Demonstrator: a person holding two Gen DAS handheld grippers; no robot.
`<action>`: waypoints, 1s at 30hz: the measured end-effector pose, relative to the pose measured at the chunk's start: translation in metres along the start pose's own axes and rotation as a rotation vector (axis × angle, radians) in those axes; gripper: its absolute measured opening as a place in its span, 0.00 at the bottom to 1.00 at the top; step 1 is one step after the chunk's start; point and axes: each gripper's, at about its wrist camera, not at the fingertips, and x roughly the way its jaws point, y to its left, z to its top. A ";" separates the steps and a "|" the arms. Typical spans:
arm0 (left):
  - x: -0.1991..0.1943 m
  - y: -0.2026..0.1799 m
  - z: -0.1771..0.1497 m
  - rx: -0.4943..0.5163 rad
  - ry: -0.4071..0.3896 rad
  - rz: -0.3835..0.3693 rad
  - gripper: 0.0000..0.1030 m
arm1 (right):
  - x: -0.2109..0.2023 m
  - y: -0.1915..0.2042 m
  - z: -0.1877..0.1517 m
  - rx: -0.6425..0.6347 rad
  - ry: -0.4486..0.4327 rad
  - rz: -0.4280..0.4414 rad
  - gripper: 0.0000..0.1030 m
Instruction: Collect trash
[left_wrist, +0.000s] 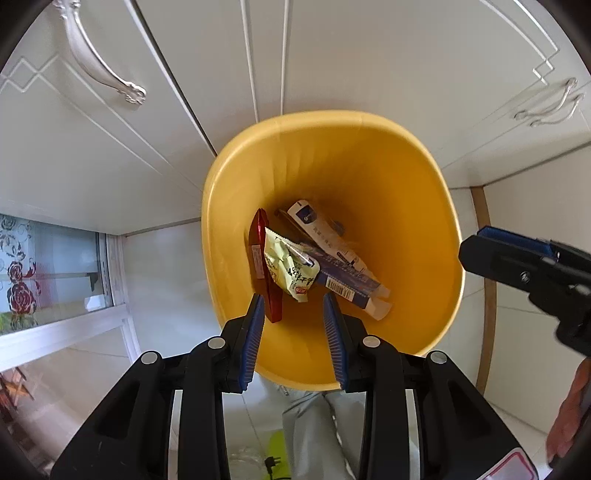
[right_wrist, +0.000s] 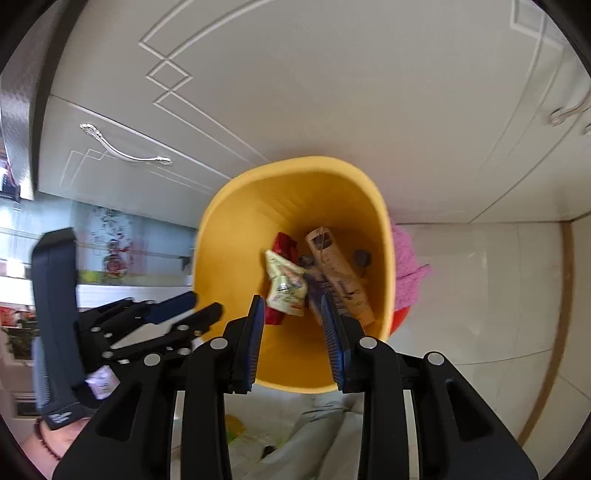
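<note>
Left gripper (left_wrist: 294, 301) held above round yellow plastic bin (left_wrist: 424, 206), jaws parted, nothing between blue ribbed pads (left_wrist: 255, 332). Right gripper (right_wrist: 291, 302) likewise held over bin (right_wrist: 236, 229), jaws parted and empty. Trash seen at bin bottom, below both grippers, well apart from pads: red foil wrapper (left_wrist: 258, 254), pale green crinkled snack packet (left_wrist: 288, 269), long blue-white carton (left_wrist: 347, 280). Bin placed on light tiled floor (right_wrist: 480, 280), just beside white panelled cabinet doors (left_wrist: 369, 66).
</note>
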 end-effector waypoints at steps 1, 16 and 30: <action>-0.003 0.000 0.000 -0.009 -0.008 0.002 0.32 | -0.002 0.002 -0.002 -0.005 -0.011 -0.027 0.33; -0.071 -0.003 -0.016 -0.166 -0.166 0.047 0.84 | -0.034 0.028 -0.039 -0.065 -0.121 -0.323 0.48; -0.122 -0.003 -0.038 -0.180 -0.212 0.060 0.89 | -0.074 0.051 -0.062 -0.095 -0.144 -0.352 0.48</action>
